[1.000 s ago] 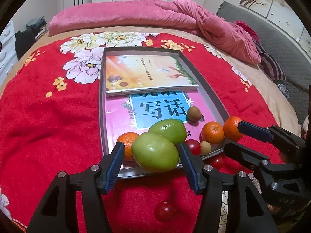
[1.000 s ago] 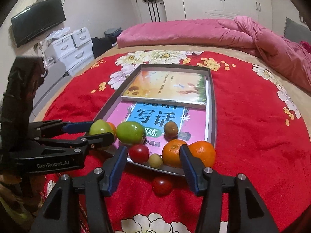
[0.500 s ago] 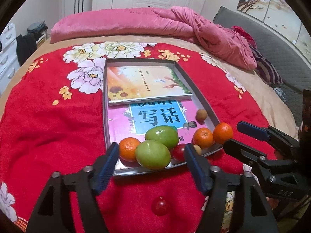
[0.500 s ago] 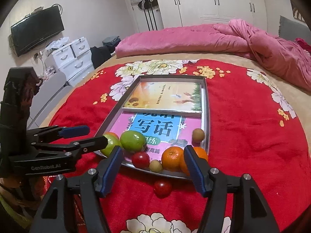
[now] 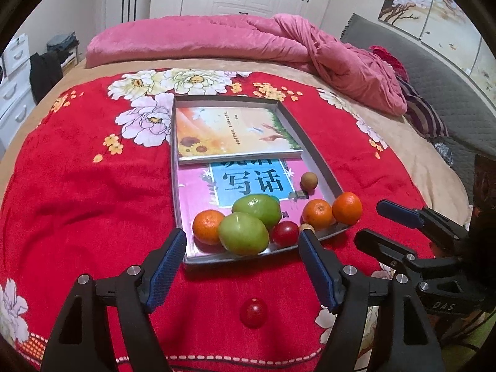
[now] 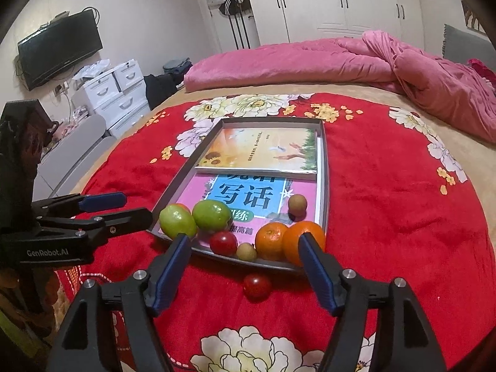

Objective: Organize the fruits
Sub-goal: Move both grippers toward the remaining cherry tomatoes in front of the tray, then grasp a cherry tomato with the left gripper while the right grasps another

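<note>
A grey tray lies on the red floral blanket. Along its near edge sit two green fruits, three oranges, a red tomato and two small brown fruits. Another red tomato lies loose on the blanket in front of the tray. My left gripper hovers open just short of the tray, with nothing held. My right gripper hangs over the loose tomato. Its jaws are opening with nothing gripped between them.
Two books fill the far and middle parts of the tray. A pink quilt is piled at the back of the bed. White drawers and a wall television stand to the left. Bare blanket flanks the tray.
My left gripper let go of the green fruit, which now rests at the tray's near edge, then drew back and up. The right jaws spread wider.
</note>
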Tool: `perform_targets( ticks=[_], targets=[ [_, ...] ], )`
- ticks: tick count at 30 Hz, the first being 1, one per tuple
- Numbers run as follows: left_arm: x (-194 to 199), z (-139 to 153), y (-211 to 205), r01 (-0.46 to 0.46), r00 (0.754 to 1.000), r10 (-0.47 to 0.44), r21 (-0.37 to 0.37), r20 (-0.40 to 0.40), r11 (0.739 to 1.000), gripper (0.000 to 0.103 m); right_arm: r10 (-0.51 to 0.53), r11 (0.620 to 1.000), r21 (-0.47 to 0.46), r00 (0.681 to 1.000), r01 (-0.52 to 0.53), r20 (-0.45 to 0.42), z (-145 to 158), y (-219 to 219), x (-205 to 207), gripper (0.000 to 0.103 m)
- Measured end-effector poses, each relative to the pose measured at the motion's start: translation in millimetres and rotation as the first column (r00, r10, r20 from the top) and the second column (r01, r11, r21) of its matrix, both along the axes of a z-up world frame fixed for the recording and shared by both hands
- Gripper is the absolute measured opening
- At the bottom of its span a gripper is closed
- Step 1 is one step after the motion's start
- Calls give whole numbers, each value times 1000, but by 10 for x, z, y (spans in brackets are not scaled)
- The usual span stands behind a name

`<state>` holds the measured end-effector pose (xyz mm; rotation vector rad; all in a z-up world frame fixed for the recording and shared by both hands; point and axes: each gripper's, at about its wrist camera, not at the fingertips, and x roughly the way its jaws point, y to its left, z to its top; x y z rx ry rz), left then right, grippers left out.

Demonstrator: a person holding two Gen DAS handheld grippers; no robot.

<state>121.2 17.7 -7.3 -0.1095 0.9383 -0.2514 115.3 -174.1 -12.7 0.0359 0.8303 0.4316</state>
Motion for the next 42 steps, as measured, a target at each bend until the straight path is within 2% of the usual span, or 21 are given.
perform_targets(
  ticks=[24, 26, 33, 36, 39, 40, 42],
  targets=[
    [-261, -332, -14, 73, 993, -69, 37, -98, 997, 76, 16, 997, -76, 995, -23, -94, -466, 73, -101, 71],
    [-264, -402, -25, 84, 989, -80, 26, -122, 996, 76, 20, 995, -90, 994, -30, -107, -535, 104, -74, 70],
    [-290, -578, -98, 115, 978, -113, 1, -176, 993, 76, 11, 993, -115, 989, -29, -149, -759, 152, 35, 53],
    [-288, -641, -136, 130, 972, -129, -7, -194, 991, 67, 6, 993, -117, 987, -25, -161, -823, 168, 84, 45],
    [-277, -693, -164, 137, 969, -137, -15, -207, 990, 55, 18, 993, -113, 988, -36, -154, -841, 205, 93, 41],
    [-271, -714, -176, 137, 968, -138, -17, -211, 990, 48, 26, 992, -117, 988, -44, -152, -848, 226, 96, 36],
    [-262, -747, -188, 139, 966, -141, -22, -218, 990, 43, 32, 991, -122, 989, -50, -147, -848, 253, 98, 30]
  ],
)
